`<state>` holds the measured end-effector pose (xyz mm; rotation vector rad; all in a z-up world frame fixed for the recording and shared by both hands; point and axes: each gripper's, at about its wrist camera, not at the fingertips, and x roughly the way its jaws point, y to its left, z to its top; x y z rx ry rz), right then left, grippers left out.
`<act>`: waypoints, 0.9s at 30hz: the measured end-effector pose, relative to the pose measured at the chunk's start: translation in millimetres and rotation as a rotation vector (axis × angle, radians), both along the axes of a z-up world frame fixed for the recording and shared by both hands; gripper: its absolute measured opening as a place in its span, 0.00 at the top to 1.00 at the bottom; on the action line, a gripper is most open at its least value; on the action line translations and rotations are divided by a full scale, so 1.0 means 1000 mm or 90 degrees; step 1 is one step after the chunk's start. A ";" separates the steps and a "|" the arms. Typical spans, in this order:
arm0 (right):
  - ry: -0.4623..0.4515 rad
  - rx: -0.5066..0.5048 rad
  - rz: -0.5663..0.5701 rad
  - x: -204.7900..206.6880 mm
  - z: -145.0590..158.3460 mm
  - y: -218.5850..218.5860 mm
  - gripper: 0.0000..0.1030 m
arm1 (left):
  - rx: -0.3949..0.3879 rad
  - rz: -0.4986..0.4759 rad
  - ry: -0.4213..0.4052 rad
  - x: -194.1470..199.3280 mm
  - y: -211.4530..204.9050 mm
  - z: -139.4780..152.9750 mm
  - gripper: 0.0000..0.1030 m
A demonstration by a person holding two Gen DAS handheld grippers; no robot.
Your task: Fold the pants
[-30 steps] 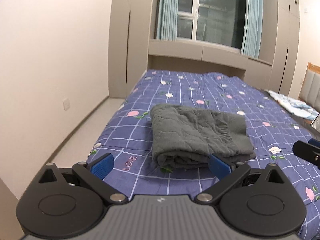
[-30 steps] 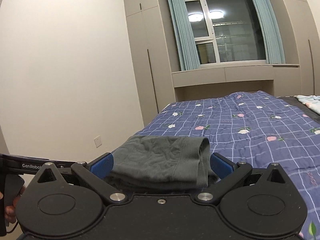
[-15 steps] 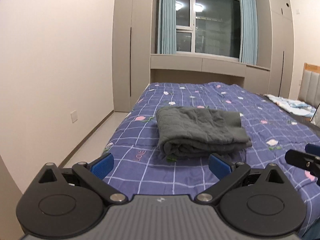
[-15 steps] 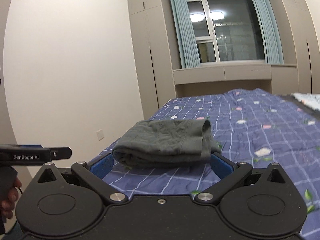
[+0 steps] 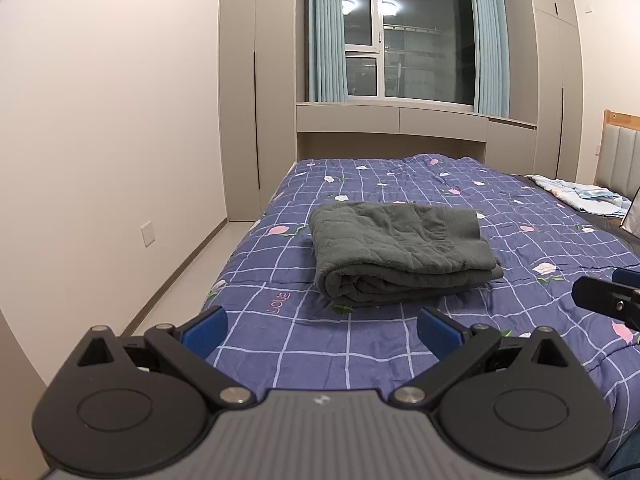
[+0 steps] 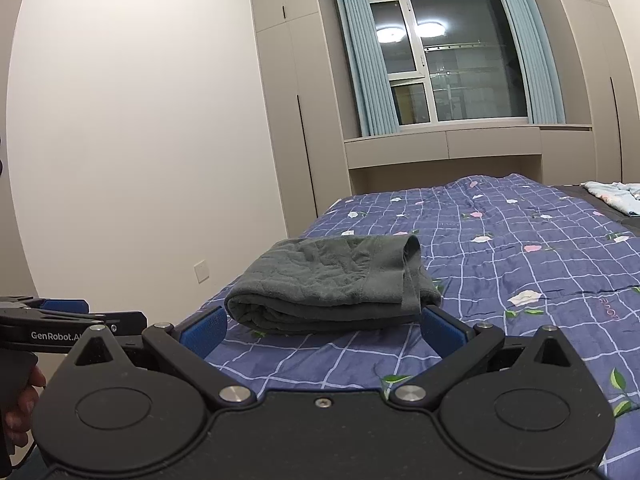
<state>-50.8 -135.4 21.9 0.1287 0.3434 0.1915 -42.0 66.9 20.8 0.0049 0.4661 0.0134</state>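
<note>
The dark grey pants [image 5: 396, 254] lie folded into a thick rectangle on the purple checked bedspread [image 5: 400, 348], near the bed's left front corner. My left gripper [image 5: 320, 330] is open, held back from the bundle and touching nothing. In the right wrist view the same pants [image 6: 336, 282] lie just beyond my right gripper [image 6: 322, 330], which is open and empty, its blue pads [image 6: 440, 332] near the bundle's front edge. The right gripper's tip [image 5: 608, 300] shows at the right edge of the left wrist view. The left gripper [image 6: 72, 328] shows at the left, held by a hand [image 6: 22, 404].
A light patterned cloth [image 5: 580, 194] lies at the far right of the bed by the headboard [image 5: 620, 152]. A white wall [image 5: 100, 160] and a floor strip [image 5: 192, 276] run along the bed's left. Wardrobes and a curtained window [image 5: 404, 40] stand behind.
Both grippers have pulled back and away from the folded pants, which now sit farther off in both views. The pants have not moved.
</note>
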 end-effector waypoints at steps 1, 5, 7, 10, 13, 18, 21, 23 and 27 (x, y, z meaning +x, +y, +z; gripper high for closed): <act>0.001 0.001 0.000 0.000 0.000 0.000 0.00 | 0.001 -0.001 0.000 0.000 0.000 0.000 0.00; 0.002 0.001 0.000 -0.001 -0.001 0.000 0.00 | 0.002 0.000 0.001 0.000 0.000 -0.001 0.00; 0.003 0.002 0.000 -0.001 -0.001 -0.001 0.00 | 0.002 0.000 0.001 0.000 0.000 -0.001 0.00; 0.002 0.002 -0.001 -0.001 -0.001 -0.001 0.00 | 0.002 0.000 0.001 0.000 0.000 -0.001 0.00; 0.002 0.002 -0.001 -0.001 -0.002 -0.001 0.00 | 0.002 -0.001 0.001 0.000 0.000 -0.001 0.00; 0.004 0.003 0.001 -0.002 -0.002 -0.001 0.00 | 0.003 -0.001 0.000 0.000 0.000 -0.002 0.00; 0.003 0.003 0.001 -0.003 -0.001 -0.001 0.00 | 0.004 -0.001 0.001 -0.001 0.000 -0.003 0.00; 0.003 0.003 0.002 -0.002 0.000 -0.002 0.00 | 0.003 -0.001 0.000 -0.001 0.000 -0.002 0.00; 0.003 0.004 0.002 -0.002 0.000 -0.001 0.00 | 0.004 -0.001 0.000 -0.001 0.000 -0.002 0.00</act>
